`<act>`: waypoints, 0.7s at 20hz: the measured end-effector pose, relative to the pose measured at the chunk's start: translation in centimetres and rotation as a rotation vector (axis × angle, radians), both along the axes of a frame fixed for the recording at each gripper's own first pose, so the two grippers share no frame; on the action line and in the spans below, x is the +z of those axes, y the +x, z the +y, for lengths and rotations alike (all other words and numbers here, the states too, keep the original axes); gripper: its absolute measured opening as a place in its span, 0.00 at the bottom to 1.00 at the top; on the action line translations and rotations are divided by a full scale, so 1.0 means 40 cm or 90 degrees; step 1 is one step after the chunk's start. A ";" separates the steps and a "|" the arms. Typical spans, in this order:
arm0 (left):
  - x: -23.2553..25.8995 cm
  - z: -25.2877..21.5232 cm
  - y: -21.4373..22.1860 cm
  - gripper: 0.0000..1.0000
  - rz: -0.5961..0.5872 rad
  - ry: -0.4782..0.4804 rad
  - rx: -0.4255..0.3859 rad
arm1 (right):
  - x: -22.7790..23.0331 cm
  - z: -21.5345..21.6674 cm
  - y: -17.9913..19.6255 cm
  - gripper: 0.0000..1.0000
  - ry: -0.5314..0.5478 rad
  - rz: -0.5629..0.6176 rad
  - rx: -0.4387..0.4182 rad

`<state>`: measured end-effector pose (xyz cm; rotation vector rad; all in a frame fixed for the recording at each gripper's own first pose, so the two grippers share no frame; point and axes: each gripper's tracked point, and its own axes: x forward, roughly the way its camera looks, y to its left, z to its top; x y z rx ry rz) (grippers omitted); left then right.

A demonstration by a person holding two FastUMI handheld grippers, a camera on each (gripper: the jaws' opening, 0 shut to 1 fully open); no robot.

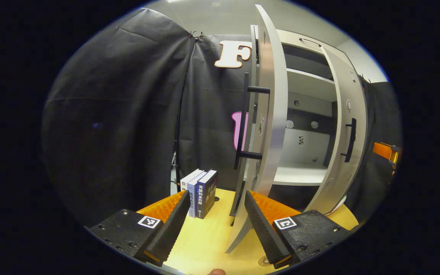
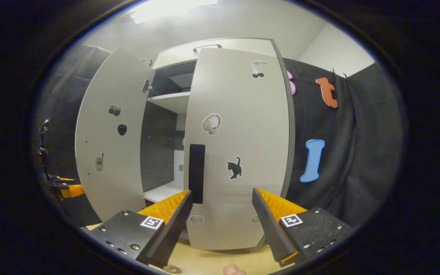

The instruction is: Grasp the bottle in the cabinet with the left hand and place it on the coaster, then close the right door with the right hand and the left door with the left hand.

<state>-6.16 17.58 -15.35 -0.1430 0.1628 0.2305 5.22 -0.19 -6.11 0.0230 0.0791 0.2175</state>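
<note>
Bottle and coaster can't be made out. Cabinet (image 1: 304,114) stands on a pale wood table (image 1: 208,236), both doors ajar. Left door (image 1: 271,114) edge-on, just past the left gripper (image 1: 216,225), fingers apart, holding nothing. Right door (image 2: 239,152) faces the right gripper (image 2: 222,225), fingers apart, empty; black handle (image 2: 196,172) near its left finger. Cat sticker (image 2: 234,168) on that door. Three books (image 1: 201,193) upright by the left door; spine text unreadable. Black cloth wall behind.
</note>
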 end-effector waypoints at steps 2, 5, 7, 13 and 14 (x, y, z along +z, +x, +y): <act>-0.002 -0.013 0.004 0.93 -0.002 -0.008 -0.009 | -0.003 -0.004 -0.004 0.96 0.021 0.014 0.000; -0.002 -0.037 0.008 0.93 0.000 -0.003 -0.027 | 0.003 -0.018 -0.011 0.96 0.035 0.014 -0.008; -0.001 -0.064 0.013 0.93 0.000 -0.001 -0.051 | 0.009 -0.026 -0.017 0.92 0.026 0.007 -0.015; -0.003 -0.166 0.045 0.93 -0.003 -0.009 -0.117 | 0.006 -0.044 -0.042 0.96 0.002 0.007 -0.023; 0.001 -0.183 0.051 0.93 -0.002 -0.005 -0.129 | 0.005 -0.052 -0.046 0.96 -0.001 0.009 -0.027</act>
